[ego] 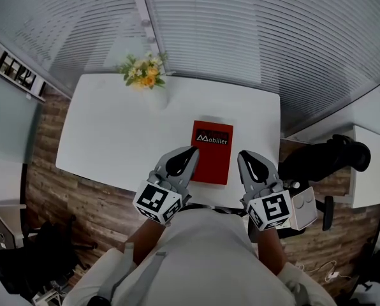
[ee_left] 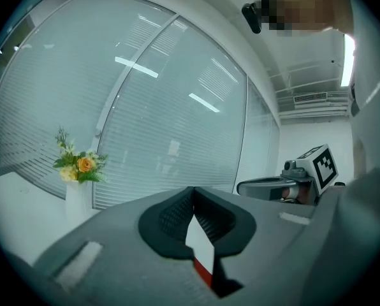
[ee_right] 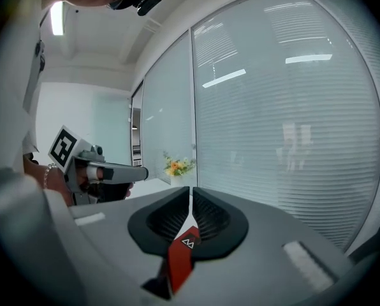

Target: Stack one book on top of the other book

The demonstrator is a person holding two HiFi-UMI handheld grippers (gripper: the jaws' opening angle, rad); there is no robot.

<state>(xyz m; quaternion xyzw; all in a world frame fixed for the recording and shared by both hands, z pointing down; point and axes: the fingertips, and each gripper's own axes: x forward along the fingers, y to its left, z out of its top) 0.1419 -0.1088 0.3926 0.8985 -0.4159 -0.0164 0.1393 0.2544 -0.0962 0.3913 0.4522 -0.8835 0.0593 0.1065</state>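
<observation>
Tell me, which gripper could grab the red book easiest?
Probably left: the left gripper hangs over an edge of the red book, the right gripper off to its side. Both have shut, empty jaws.

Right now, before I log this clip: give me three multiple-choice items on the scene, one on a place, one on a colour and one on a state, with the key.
1. Where do the flowers stand?
A. at the far edge of the white table
B. on the floor
C. on a chair

2. What colour is the cover of the book?
A. blue
B. red
C. green

3. How are the left gripper and the right gripper?
A. both shut, holding nothing
B. both wide open
C. both clamped on the book

Key:
1 A, the head view shows them at the table's far edge.
2 B, the cover lying on the table is red.
3 A, each gripper view shows its jaws together with nothing between them, held above the book.
</observation>
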